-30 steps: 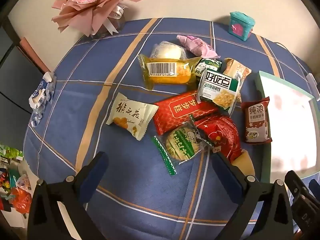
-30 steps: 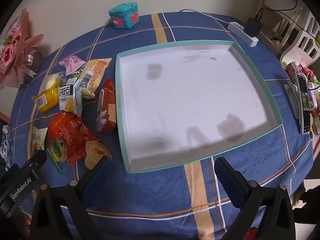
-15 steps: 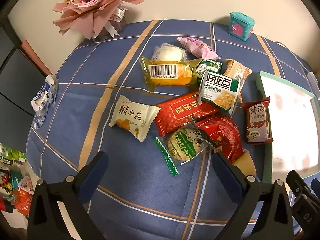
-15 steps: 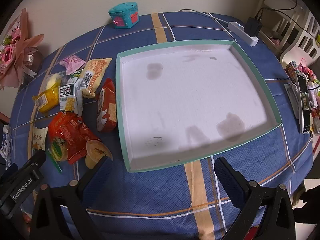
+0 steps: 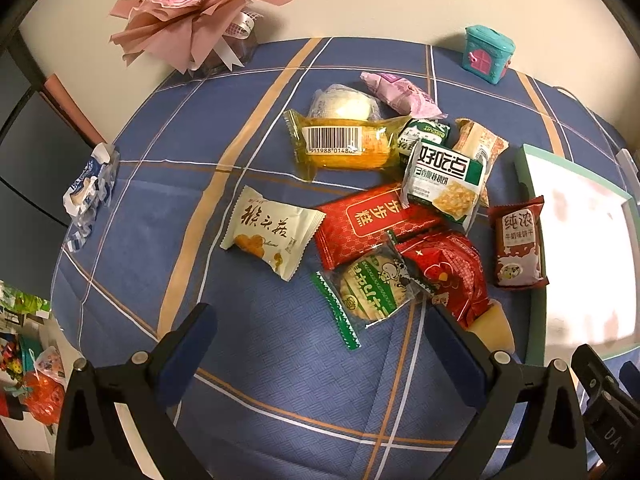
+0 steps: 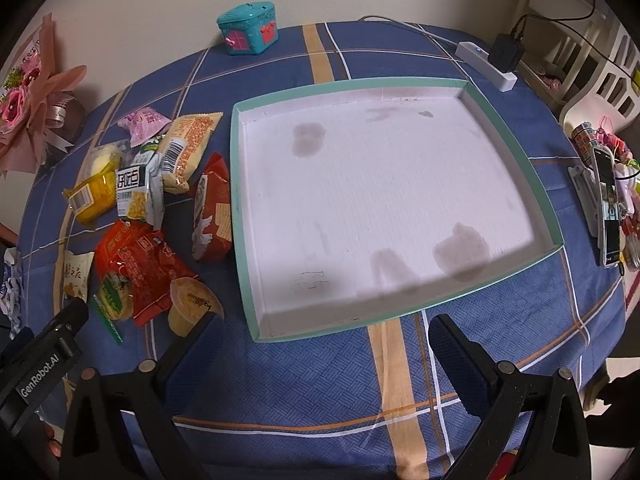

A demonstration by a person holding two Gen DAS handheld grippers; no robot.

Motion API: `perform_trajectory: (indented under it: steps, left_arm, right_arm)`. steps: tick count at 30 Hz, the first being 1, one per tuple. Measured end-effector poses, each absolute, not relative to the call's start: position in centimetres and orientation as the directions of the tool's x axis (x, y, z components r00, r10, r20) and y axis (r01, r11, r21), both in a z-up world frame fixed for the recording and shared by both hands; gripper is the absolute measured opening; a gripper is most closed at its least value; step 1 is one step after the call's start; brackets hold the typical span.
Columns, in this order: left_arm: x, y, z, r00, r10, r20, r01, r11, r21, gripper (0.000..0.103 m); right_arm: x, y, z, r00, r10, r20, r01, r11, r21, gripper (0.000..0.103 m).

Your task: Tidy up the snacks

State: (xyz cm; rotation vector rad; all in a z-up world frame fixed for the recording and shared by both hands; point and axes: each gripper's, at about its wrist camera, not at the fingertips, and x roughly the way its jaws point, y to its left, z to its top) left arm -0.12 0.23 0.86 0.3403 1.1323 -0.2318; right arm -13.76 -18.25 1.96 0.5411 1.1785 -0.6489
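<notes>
Both tongs hang spread and empty over the blue plaid table (image 5: 168, 152). The left tongs (image 5: 320, 344) sit just short of the snack heap: a green-edged rice cracker packet (image 5: 370, 286) at their 12 o'clock, a cream pastry packet (image 5: 272, 230) at 11, a red cake packet (image 5: 372, 218) behind it. The right tongs (image 6: 324, 352) face the teal-rimmed tray (image 6: 240, 216) (white inside, stained, holding no snacks), with a jelly cup (image 6: 190, 304) at their 10 o'clock, beside the tray's near-left corner.

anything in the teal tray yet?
No snacks inside the tray: only its white floor with a few dark stains shows. Its near wall hides a thin strip of floor. Both grippers are open, holding nothing.
</notes>
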Motion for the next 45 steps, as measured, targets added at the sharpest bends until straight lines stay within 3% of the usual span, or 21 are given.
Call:
perform_trajectory:
  steps: [45]
  left_arm:
    - [-0.26,0.29,0.41,0.400,-0.009,-0.917,0.347,0.927,0.142,0.103]
  right_arm:
    - [-13.48,-17.88,1.71,0.235,-0.172,-0.957,0.703,0.710,0.045,0.103]
